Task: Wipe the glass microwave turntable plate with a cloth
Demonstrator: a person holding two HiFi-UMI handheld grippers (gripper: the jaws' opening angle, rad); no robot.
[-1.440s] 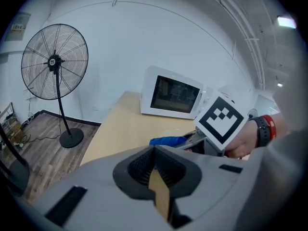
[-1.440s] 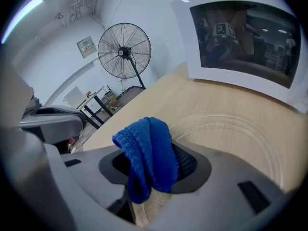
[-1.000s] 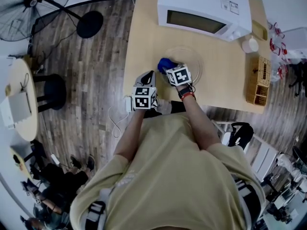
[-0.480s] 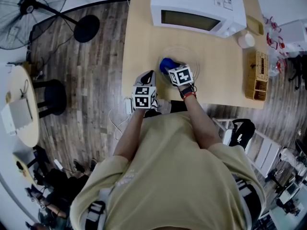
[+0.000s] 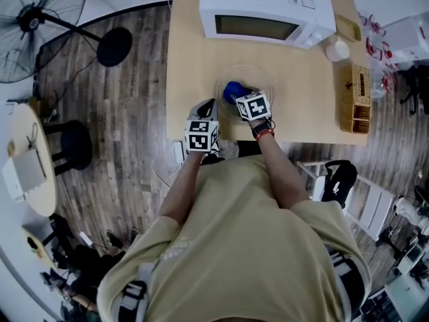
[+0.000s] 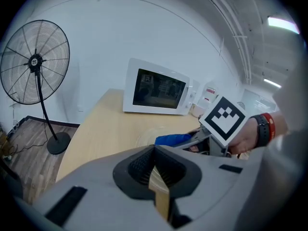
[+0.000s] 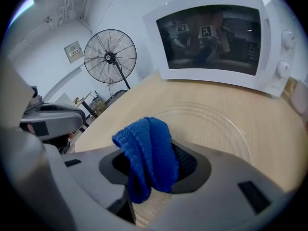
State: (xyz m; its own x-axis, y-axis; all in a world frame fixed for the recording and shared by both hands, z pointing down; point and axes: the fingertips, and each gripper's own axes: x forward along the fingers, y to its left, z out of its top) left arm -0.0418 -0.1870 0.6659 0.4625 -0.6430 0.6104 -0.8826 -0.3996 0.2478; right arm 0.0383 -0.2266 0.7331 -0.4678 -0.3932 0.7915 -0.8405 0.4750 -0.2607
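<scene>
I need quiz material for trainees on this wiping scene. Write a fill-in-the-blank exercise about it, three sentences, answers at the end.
1. The right hand-held gripper is shut on a ___ cloth.
2. The glass turntable plate lies on the table, outside the microwave, whose door is ___.
3. The left hand-held gripper, at the table's near edge, holds ___.

Missing words: blue; closed; nothing.

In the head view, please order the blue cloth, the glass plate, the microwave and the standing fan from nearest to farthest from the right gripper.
1. Blue cloth, held in the right gripper.
2. Glass plate, just beneath it.
3. Microwave, farther back.
4. Standing fan, far left.
</scene>
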